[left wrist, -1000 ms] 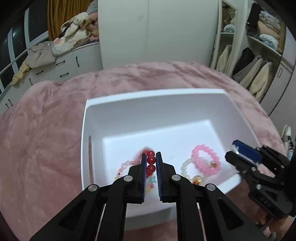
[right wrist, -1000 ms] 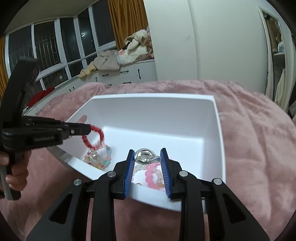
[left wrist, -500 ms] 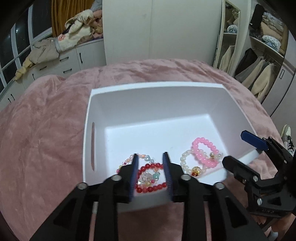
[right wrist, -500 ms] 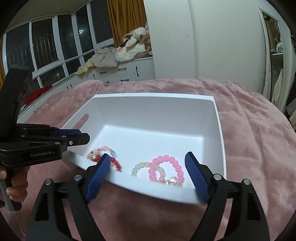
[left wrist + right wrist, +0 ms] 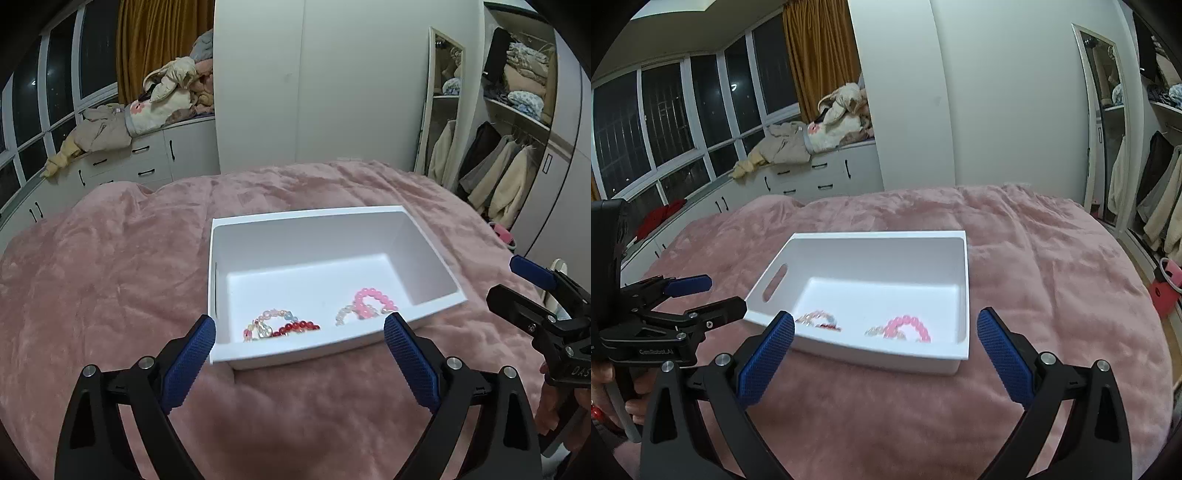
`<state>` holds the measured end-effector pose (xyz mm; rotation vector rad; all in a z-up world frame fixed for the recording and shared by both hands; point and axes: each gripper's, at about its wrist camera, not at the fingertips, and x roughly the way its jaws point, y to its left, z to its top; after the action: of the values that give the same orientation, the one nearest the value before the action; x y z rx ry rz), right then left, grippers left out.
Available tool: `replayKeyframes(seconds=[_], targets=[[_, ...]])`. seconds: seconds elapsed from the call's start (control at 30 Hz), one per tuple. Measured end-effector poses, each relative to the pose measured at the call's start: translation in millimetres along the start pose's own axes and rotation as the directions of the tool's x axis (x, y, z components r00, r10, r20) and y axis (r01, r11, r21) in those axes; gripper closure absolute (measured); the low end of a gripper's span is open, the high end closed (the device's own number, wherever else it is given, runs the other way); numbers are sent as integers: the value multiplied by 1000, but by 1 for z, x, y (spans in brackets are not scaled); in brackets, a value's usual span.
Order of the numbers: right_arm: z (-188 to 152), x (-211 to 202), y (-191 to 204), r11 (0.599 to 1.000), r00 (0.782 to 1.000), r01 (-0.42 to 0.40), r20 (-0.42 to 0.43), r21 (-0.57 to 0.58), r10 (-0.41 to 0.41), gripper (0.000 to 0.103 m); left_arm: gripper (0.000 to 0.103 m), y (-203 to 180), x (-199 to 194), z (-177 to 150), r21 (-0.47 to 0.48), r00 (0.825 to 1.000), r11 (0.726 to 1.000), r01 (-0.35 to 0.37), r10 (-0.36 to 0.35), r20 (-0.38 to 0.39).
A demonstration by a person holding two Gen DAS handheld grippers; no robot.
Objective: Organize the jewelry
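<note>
Now, left wrist view: left gripper (image 5: 300,334) has just spread its jaws wide, nothing between them
Box: white box (image 5: 424,254) on the pink blanket (image 5: 110,266), just ahead of the fingers
Jewelry: red bracelet (image 5: 299,327) over a pastel bracelet (image 5: 273,314); pink bracelet (image 5: 371,300) beside a pale one, all on the box floor
Right edge: right gripper (image 5: 517,284), beside the box, nothing blocking it
Room: dresser (image 5: 122,166) piled with clothes, open wardrobe (image 5: 517,158)

Right wrist view: right gripper (image 5: 885,332) has likewise just opened fully, empty
Box: white box (image 5: 964,295) with a handle slot (image 5: 774,278); bracelets near its front wall
Left edge: left gripper (image 5: 707,297) near the box corner
Room: dark windows (image 5: 665,122), curtain (image 5: 820,55)
</note>
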<state>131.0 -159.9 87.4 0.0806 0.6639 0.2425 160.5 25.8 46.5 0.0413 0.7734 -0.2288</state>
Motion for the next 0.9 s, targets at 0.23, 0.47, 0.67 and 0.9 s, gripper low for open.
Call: replayKeyframes(seconds=[0.23,0.47,0.67,0.9], targets=[[-3,-24,22,1000,998,-18,-57,11,19,5,9,-7,-36,-14,-5,997,997,-79,79,26],[-7,-35,27,1000,996,4,-86,13,-2,5,9,-16,-58,-21,-4,996,996,-88,89,22],[-15,-41,27,1000,994,9,-109,-16,-11,5,9,-19,-65,-24,-3,996,996,-85,85,9],[-21,-41,27,999,993,14,-117,-43,-19,5,9,-23,-63,-33,27,993,992,-120,120,-16]])
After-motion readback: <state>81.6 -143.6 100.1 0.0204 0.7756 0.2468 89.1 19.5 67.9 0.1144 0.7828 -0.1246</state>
